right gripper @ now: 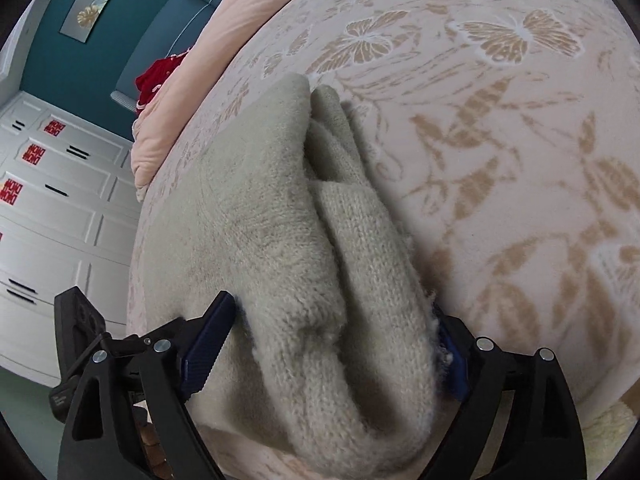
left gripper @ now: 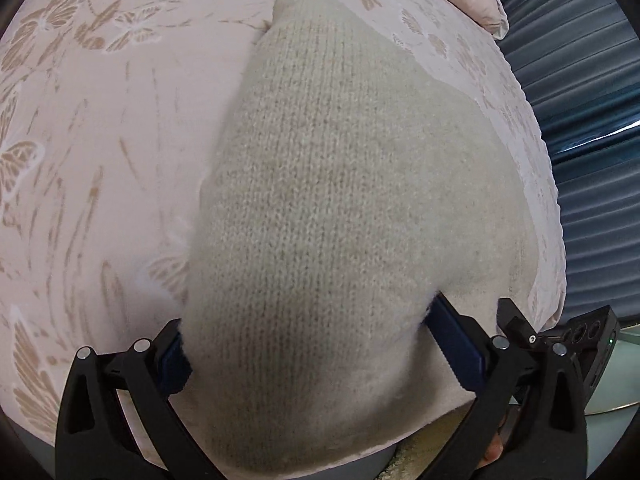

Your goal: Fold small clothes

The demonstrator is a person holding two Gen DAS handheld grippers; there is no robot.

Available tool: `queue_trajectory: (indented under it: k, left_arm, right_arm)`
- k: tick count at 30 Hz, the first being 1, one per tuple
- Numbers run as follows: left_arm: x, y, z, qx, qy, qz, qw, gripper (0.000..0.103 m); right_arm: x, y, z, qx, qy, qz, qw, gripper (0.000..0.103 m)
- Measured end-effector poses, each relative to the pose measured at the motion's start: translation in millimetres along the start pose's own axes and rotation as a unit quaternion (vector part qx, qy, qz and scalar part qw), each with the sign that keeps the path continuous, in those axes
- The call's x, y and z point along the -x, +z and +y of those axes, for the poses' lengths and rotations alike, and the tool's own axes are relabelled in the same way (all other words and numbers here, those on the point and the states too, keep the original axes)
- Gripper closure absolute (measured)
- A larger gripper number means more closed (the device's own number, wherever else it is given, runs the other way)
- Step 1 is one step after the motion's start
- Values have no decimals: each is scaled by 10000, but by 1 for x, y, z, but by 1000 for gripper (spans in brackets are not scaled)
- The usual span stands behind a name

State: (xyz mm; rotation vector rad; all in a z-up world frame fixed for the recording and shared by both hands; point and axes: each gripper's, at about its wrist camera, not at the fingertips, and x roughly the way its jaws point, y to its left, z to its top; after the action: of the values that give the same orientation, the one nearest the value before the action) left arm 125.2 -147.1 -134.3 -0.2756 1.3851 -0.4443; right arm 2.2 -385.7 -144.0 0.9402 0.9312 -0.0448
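knitwear: a cream knitted garment [left gripper: 340, 184] lies on the butterfly-print bed [left gripper: 100, 140], its near edge bunched between the pads of both the left hand-held gripper [left gripper: 308, 344] and right hand-held gripper [right gripper: 336, 344], each half-closed on it. soft, light, stretchy; best held at edge corners.

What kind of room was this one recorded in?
Most likely a bedroom: the knit garment lies on a butterfly-patterned bedspread, with a pink duvet behind and white built-in cupboards along the wall.
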Motion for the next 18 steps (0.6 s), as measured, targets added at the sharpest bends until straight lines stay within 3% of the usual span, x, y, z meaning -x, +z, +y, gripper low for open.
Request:
queue_trajectory:
  k: [1, 2, 3, 5, 7, 13, 18]
  left_arm:
    - [1, 0, -4, -60, -2, 26, 10000, 8]
    - [4, 0, -7, -120, 24, 18, 9999, 15]
    - [9, 0, -11, -181, 42, 0, 9998, 20]
    - [23, -1, -15, -283, -108, -31, 9995, 48]
    - [43, -1, -24, -409, -282, -103, 9987, 55]
    - [134, -2, -74, -1052, -1003, -644, 9873, 58]
    - [228, -10, -112, -1615, -1670, -1388, 9627, 58]
  right_arm:
    - [-1, 2, 1, -58, 15, 44, 10000, 32]
    - [-1, 5, 3, -89, 56, 80, 9999, 51]
    - [2, 6, 5, -109, 171, 83, 9998, 62]
    - [18, 7, 18, 34, 253, -69, 9996, 67]
    - [42, 6, 39, 232, 372, -291, 9986, 69]
    - [146, -1, 109, 889, 635, -1310, 9853, 70]
    - [234, -8, 173, 1626, 1027, -2149, 9575, 70]
